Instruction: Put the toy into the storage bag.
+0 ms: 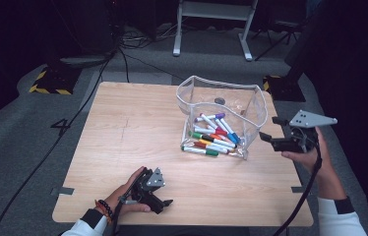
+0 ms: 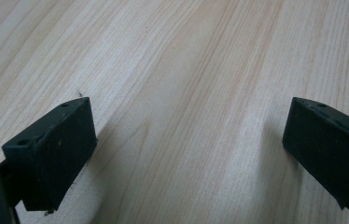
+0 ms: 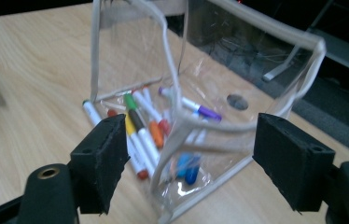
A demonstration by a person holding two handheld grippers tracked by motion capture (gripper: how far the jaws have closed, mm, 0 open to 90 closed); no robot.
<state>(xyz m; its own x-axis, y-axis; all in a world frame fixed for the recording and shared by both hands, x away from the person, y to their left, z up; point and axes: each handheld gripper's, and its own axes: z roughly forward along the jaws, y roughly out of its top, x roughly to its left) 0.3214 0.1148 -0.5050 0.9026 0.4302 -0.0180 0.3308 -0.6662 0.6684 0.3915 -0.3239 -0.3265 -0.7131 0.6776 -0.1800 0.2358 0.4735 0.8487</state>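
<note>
A clear plastic pouch (image 1: pixel 221 105) stands open-topped on the right half of the wooden table (image 1: pixel 138 123), with several coloured markers (image 1: pixel 214 137) lying in its bottom. My right gripper (image 1: pixel 269 129) hovers just right of the pouch near the table's right edge, jaws open and empty. In the right gripper view the pouch (image 3: pixel 130 51) and its markers (image 3: pixel 140 126) sit ahead, beyond my open right gripper (image 3: pixel 189 158). My left gripper (image 1: pixel 162 189) rests low near the table's front edge, open; between the jaws of this left gripper (image 2: pixel 186 140) there is bare wood (image 2: pixel 186 56).
The table's right edge runs close under my right hand (image 1: pixel 315 157). Beyond the far edge lie grey carpet, black cables (image 1: pixel 88 93), two yellow-and-black striped bases (image 1: pixel 49 81) and a white frame's legs (image 1: pixel 211 29).
</note>
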